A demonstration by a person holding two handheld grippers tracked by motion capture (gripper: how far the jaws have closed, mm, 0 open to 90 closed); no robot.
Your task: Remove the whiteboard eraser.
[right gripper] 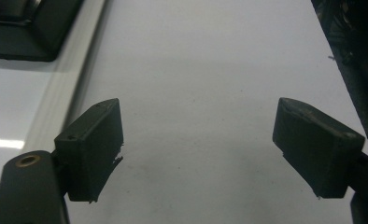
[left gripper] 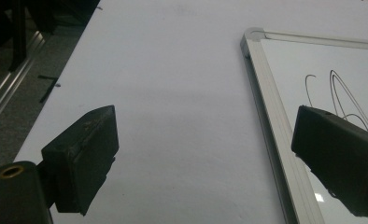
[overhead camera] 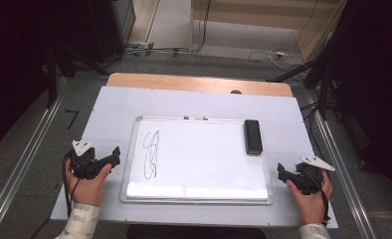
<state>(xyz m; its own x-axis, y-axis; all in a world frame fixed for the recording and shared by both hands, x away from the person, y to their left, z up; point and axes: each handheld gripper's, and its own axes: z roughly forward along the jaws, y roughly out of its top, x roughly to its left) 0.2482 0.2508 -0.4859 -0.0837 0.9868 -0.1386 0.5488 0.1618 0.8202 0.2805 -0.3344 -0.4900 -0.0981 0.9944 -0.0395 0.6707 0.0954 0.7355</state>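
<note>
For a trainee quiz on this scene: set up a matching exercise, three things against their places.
Things:
1. eraser
2. scribble
3. left tool

Places:
A. left part of the whiteboard
B. over the white mat, left of the whiteboard
C. upper right corner of the whiteboard

Pairs: 1-C, 2-A, 3-B

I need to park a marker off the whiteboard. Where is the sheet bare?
Bare strips of sheet run left of the whiteboard and right of it past the eraser. The near corners are crowded by the left tongs and right tongs.
</note>
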